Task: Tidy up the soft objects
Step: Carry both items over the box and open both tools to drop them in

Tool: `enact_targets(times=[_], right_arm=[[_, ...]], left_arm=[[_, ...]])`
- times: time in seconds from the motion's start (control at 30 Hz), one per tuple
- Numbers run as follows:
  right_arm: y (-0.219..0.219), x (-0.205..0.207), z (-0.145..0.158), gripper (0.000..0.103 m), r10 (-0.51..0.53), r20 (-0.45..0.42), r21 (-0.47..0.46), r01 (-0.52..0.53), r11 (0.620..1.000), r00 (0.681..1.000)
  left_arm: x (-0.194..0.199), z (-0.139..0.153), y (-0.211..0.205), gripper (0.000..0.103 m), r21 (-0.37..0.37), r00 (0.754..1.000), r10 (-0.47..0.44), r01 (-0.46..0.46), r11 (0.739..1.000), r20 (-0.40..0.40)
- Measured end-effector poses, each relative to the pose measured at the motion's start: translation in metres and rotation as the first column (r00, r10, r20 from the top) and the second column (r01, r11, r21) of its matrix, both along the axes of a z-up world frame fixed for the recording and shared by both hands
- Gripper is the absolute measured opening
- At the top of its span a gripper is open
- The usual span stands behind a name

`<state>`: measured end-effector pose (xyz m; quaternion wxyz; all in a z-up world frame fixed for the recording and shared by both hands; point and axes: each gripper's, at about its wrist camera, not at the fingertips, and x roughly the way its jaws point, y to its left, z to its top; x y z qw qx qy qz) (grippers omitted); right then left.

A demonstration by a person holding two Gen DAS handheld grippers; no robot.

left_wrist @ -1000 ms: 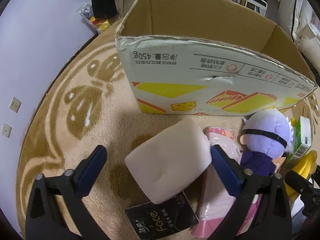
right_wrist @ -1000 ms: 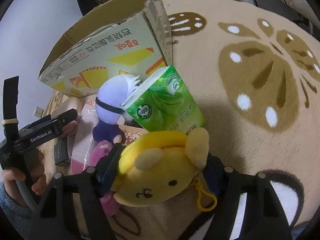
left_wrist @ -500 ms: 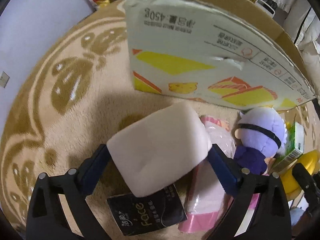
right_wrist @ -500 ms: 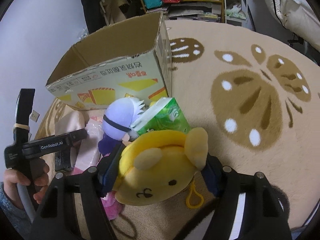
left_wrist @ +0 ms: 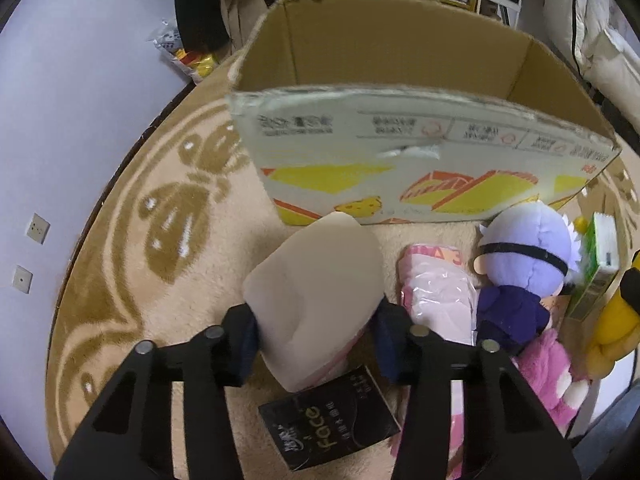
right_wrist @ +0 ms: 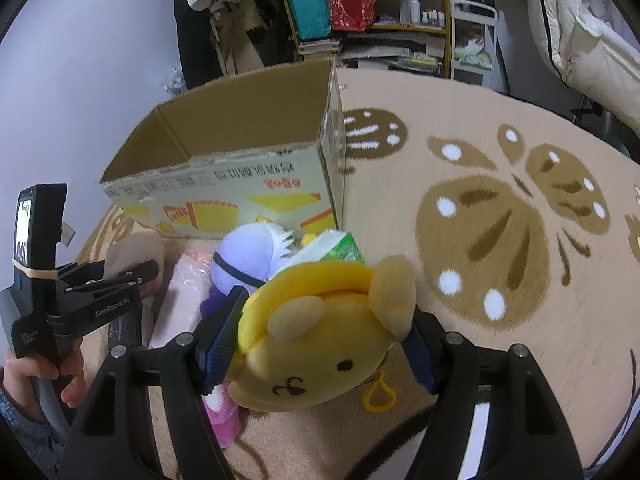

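Note:
My left gripper (left_wrist: 316,340) is shut on a pale beige foam cushion (left_wrist: 316,292) and holds it above the rug, in front of the open cardboard box (left_wrist: 400,80). My right gripper (right_wrist: 320,344) is shut on a yellow bear plush (right_wrist: 320,332) with a yellow clip, lifted above the rug to the right of the box (right_wrist: 224,168). A purple-haired doll (left_wrist: 524,272), a pink plastic pack (left_wrist: 436,300), a green tissue pack (left_wrist: 600,256), a pink plush (left_wrist: 552,376) and a black tissue pack (left_wrist: 328,420) lie on the rug by the box.
The round beige rug (right_wrist: 500,232) with brown butterfly patterns lies under everything. A shelf with bags and bottles (right_wrist: 360,4) stands behind the box. A lilac wall (left_wrist: 60,100) is at the left. White bedding (right_wrist: 592,48) is at the far right.
My left gripper closed on the beige cushion and lifted it. My right gripper rose with the yellow bear, so the box opening shows more.

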<state>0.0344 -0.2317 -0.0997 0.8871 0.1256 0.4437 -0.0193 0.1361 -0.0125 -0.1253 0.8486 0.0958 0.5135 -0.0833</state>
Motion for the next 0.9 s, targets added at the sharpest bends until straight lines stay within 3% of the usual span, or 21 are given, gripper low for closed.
enact_targets(times=[0.33, 0.63, 0.9], right_arm=[[-0.001, -0.008, 0.024, 0.076, 0.000, 0.092, -0.016, 0.001, 1.000, 0.996], [0.004, -0.016, 0.050, 0.076, 0.008, 0.171, -0.053, 0.001, 0.999, 0.985], [0.005, -0.021, 0.066, 0.076, 0.012, 0.230, -0.063, 0.003, 0.998, 0.973]], left_arm=[[-0.026, 0.040, 0.040, 0.042, -0.034, 0.991, 0.085, -0.082, 0.996, 0.104], [-0.052, 0.086, 0.046, 0.042, -0.056, 0.970, 0.100, -0.090, 0.994, 0.220], [-0.061, 0.109, 0.041, 0.043, -0.048, 0.953, 0.069, -0.058, 0.997, 0.296]])
